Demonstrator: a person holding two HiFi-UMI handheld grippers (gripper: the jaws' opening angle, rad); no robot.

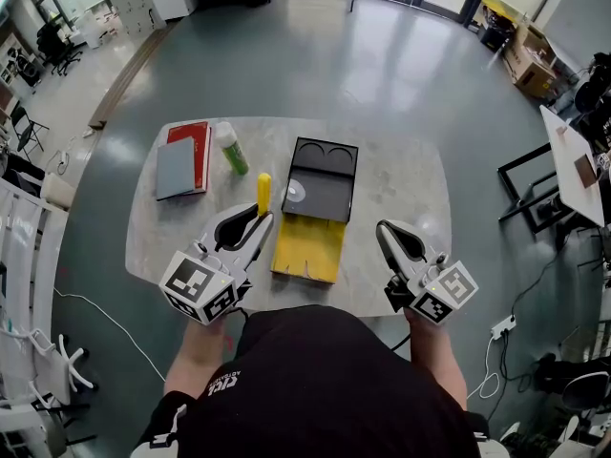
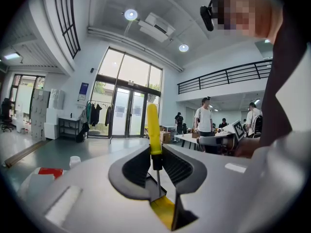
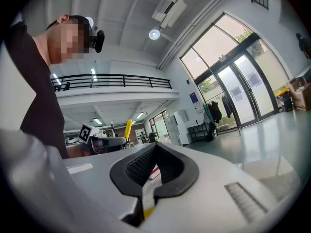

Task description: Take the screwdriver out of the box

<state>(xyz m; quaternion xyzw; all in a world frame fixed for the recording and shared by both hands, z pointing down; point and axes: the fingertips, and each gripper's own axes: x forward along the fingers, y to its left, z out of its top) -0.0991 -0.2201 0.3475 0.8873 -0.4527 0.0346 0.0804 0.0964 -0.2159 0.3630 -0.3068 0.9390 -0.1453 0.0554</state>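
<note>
Screwdriver [image 2: 153, 127]: yellow handle, black collar, thin steel shaft, upright, clamped in left gripper [image 2: 156, 155]; right gripper [image 3: 155, 147] closed, empty.

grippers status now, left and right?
Left gripper: closed on the screwdriver.
Right gripper: closed, nothing between the jaws.

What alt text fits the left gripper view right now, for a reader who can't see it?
The grey left gripper clamps a yellow-handled metal screwdriver by its black collar, the handle projecting beyond the jaw tips. A yellow box panel shows below; behind are a bright hall's tall glass doors and standing people.
</note>
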